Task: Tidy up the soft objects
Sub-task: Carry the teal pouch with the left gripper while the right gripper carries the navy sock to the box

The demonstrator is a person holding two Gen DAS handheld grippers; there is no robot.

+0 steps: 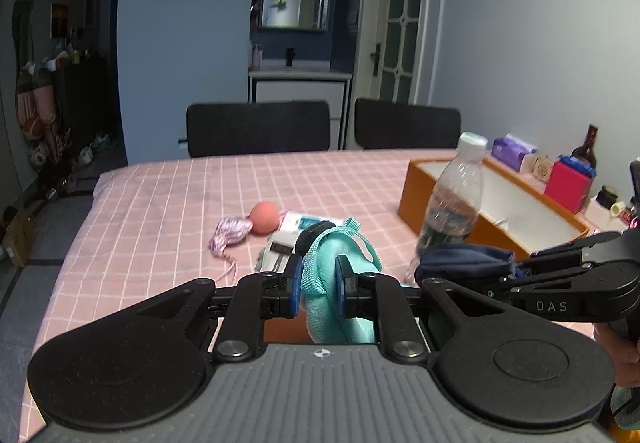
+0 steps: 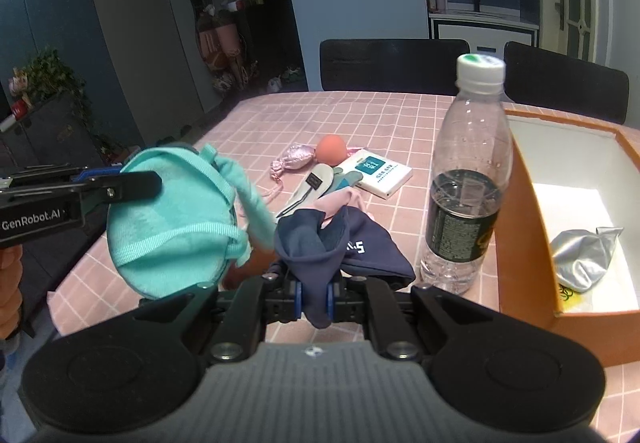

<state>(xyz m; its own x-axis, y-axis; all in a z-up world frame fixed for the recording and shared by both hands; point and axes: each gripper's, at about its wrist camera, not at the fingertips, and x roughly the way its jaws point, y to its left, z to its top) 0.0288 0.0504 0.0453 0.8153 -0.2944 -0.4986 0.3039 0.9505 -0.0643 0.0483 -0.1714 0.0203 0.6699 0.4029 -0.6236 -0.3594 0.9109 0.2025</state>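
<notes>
- Teal cloth [image 1: 320,275] hangs above the pink checked counter [image 1: 160,203], pinched in the left gripper [image 1: 318,285], fingers nearly closed.
- Navy cloth [image 2: 316,243] is clamped in the right gripper [image 2: 314,297] beside a water bottle [image 2: 468,179].

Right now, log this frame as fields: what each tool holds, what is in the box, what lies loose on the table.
left tool: shut on teal cloth
right tool: shut on navy cloth
box: silver pouch inside
bottle: upright beside box
loose on table: pink ball, pink pouch, white packet
</notes>
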